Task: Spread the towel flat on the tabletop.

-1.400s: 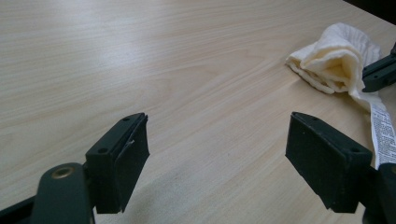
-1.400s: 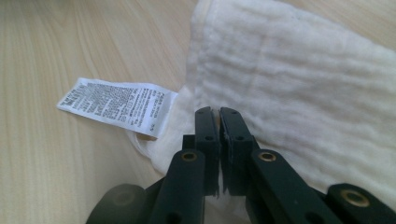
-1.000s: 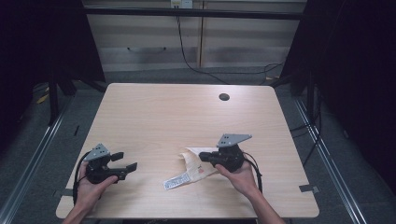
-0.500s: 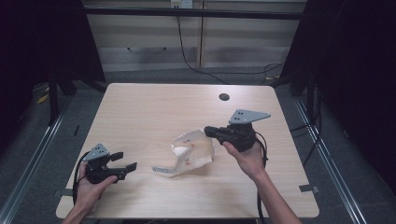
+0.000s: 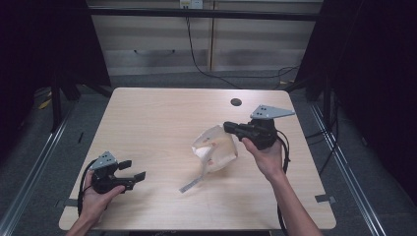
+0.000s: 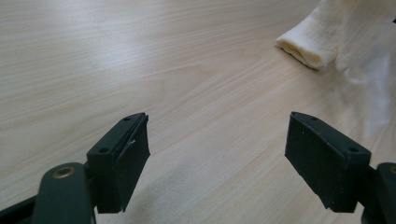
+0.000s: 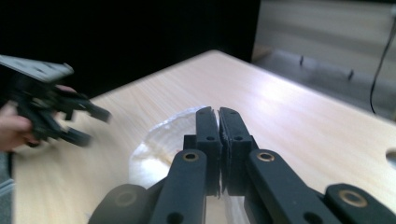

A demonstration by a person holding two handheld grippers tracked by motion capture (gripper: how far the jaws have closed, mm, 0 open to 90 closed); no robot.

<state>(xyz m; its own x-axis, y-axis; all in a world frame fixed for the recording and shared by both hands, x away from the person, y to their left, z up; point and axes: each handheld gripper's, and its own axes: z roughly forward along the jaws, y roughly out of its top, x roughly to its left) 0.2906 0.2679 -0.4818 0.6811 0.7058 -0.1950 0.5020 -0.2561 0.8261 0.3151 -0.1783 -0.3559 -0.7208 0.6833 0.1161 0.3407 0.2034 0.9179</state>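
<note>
One clear plastic bag [image 5: 216, 150] with a white cloth inside hangs mid-table, toward the right edge, pinched in the closed right gripper [image 5: 230, 128]. Light wood table [image 5: 162, 113], dark room. Left gripper [image 5: 134, 169], near-left corner, jaws wide, holding nothing.

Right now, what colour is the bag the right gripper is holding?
Clear plastic bag, whitish contents; best in the high view.

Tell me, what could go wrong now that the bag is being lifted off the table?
The right gripper pinches only a thin edge of the clear bag, so the film might slip out or tear. The white roll inside could tumble out if the bag tips. The left gripper rests open and apart, giving no support.
</note>
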